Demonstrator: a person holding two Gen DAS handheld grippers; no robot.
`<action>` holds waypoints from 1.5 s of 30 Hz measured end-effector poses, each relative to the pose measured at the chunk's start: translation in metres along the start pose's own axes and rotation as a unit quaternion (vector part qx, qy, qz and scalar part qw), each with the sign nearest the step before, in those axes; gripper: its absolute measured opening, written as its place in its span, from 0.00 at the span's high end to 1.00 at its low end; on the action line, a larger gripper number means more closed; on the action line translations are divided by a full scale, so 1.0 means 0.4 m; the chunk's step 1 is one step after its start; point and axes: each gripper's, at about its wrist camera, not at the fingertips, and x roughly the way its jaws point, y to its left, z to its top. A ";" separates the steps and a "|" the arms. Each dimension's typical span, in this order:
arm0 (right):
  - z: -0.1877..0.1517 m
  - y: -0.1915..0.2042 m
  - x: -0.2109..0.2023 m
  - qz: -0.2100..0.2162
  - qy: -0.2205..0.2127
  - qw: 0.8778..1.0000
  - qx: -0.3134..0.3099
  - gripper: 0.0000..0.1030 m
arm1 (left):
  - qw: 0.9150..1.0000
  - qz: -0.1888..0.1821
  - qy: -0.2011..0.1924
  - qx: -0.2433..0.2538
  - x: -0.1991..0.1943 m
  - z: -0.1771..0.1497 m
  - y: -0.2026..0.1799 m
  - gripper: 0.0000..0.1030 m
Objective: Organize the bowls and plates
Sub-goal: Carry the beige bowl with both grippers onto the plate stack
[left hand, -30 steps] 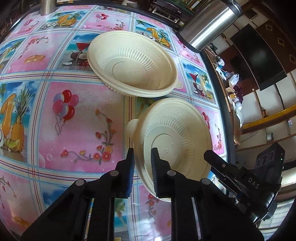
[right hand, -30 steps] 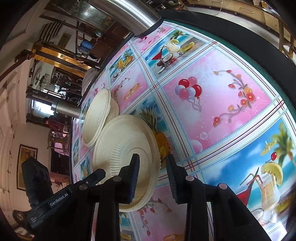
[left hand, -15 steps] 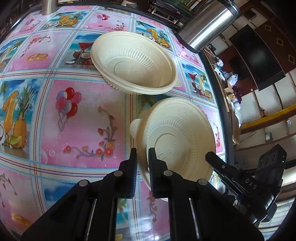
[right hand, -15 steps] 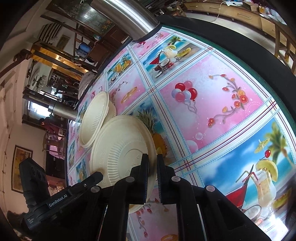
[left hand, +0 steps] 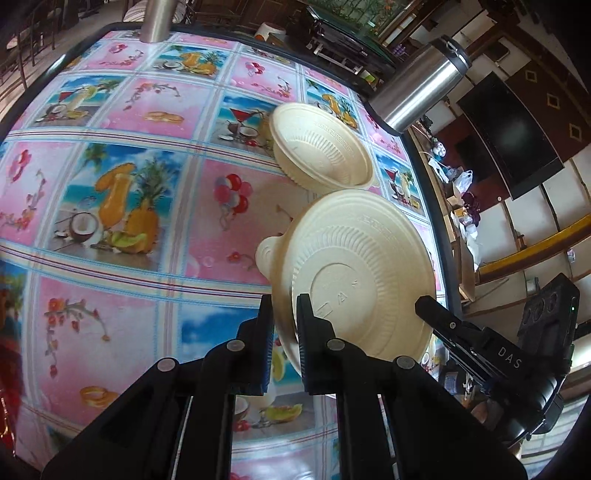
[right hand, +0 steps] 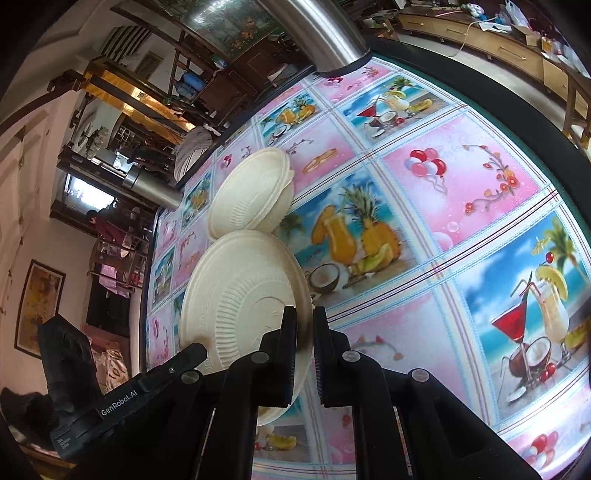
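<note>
A cream ribbed plate (left hand: 354, 273) with a small tab on its rim hangs tilted above the tablecloth, flat base toward the cameras. My left gripper (left hand: 284, 306) is shut on its near-left rim. On the opposite rim my right gripper (right hand: 304, 317) is shut, and it shows in the left wrist view as a black finger (left hand: 424, 306). The same plate (right hand: 240, 295) fills the lower left of the right wrist view, with the left gripper (right hand: 192, 354) at its edge. A cream bowl (left hand: 321, 147) rests on the table just beyond the plate, seen again as the bowl (right hand: 251, 195).
A bright cloth of fruit and cocktail squares covers the round table (left hand: 110, 206), whose dark edge (right hand: 517, 92) curves round it. A steel flask (left hand: 421, 92) stands near the bowl at the table's edge. A second steel cylinder (left hand: 155, 18) stands at the far side. Furniture and clutter lie beyond.
The right gripper's jaws closed on the plate's rim. Both grippers then rose with the plate, lifting it off the cloth; the bowl now looks smaller and farther away.
</note>
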 end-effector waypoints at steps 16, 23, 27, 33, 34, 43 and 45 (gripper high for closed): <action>-0.263 0.520 0.058 0.086 0.048 0.984 -0.147 0.91 | 0.990 0.121 -0.077 -0.019 -0.420 -0.092 0.362 0.87; -0.384 0.675 0.124 0.099 0.084 0.974 -0.187 0.91 | 0.984 0.162 -0.062 -0.036 -0.489 -0.155 0.489 0.85; -0.445 0.735 0.157 0.097 0.101 0.968 -0.207 0.91 | 0.982 0.169 -0.065 -0.048 -0.515 -0.175 0.544 0.85; -0.506 0.781 0.198 0.086 0.120 0.963 -0.227 0.91 | 0.982 0.173 -0.047 -0.056 -0.503 -0.177 0.599 0.85; -0.512 0.785 0.204 0.082 0.121 0.962 -0.231 0.91 | 0.982 0.172 -0.044 -0.058 -0.499 -0.177 0.608 0.85; -0.546 0.804 0.251 0.055 0.132 0.958 -0.247 0.91 | 0.983 0.169 -0.019 -0.063 -0.479 -0.185 0.657 0.85; -0.553 0.808 0.257 0.052 0.134 0.957 -0.252 0.91 | 0.983 0.169 -0.014 -0.064 -0.477 -0.186 0.666 0.85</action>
